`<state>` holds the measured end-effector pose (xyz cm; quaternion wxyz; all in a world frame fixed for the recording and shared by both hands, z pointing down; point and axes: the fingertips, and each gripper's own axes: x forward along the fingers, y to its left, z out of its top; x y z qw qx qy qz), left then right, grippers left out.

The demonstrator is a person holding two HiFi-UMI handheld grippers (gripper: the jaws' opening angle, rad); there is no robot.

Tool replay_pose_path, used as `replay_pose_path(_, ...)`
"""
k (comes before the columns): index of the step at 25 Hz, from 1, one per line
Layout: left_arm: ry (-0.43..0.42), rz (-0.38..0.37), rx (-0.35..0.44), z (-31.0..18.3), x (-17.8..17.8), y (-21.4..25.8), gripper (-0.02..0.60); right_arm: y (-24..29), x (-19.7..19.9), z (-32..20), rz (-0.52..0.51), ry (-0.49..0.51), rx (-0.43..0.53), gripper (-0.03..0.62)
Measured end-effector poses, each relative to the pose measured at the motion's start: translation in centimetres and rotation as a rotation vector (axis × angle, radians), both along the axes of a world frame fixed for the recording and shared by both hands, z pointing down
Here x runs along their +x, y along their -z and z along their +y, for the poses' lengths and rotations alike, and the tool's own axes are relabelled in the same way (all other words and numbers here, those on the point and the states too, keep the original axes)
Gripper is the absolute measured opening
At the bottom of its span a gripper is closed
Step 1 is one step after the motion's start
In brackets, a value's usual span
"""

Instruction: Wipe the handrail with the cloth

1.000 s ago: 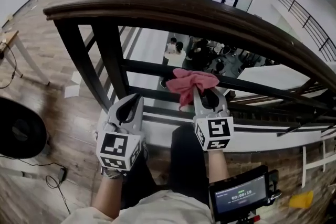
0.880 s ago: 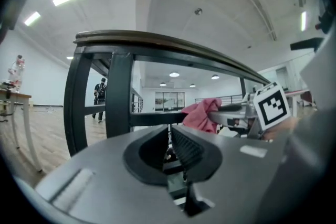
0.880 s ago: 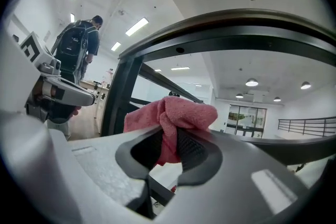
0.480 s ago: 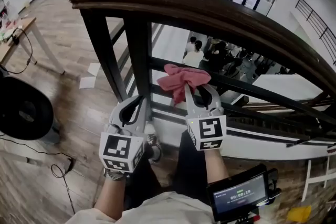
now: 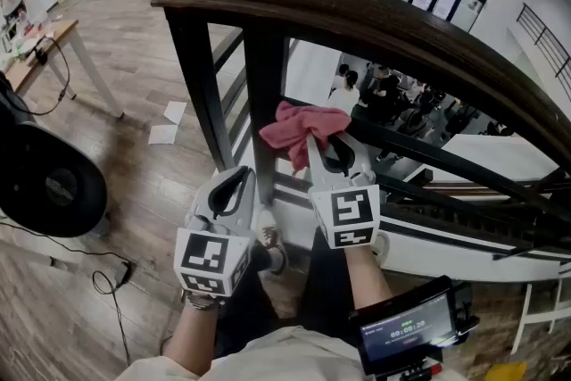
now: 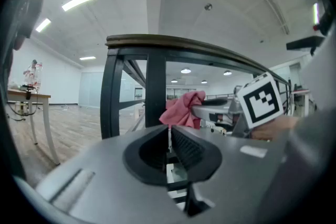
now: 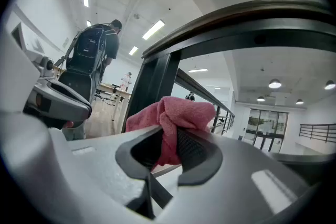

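Head view: below the handrail (image 5: 357, 18), the right gripper (image 5: 328, 152) pinches the pink cloth (image 5: 299, 128) beside a dark post (image 5: 266, 94). The left gripper (image 5: 236, 185) hangs lower.

Left gripper view: fingers pressed together, empty.

Right gripper view: fingers clamp the cloth under the handrail.

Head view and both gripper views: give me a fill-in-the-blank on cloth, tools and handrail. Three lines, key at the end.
1. The pink cloth is clamped in the ___ tool.
2. The left tool has its jaws together and holds ___.
3. The cloth sits ___ the dark wooden handrail, not on top of it.

Missing words: right; nothing; below
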<state>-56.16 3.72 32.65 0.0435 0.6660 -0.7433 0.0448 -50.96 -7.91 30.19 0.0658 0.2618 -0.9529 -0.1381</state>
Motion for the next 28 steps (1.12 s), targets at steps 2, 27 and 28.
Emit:
replay_pose_path(2,0.005,0.000,0.001,0.2,-0.2,0.1,0.011,0.7,-0.9,0.1,-0.005,0.012,0.007,0.074)
replay_pose_path(27,-0.034,-0.033,0.025,1.0,0.9,0.9,0.011,2.4,-5.3,-1.5,0.101,-0.018,-0.062,0.074)
replay_pose_path(28,-0.036,-0.038,0.027,1.0,0.9,1.0,0.011,2.4,-5.2,-1.6,0.106,-0.019,-0.060,0.074)
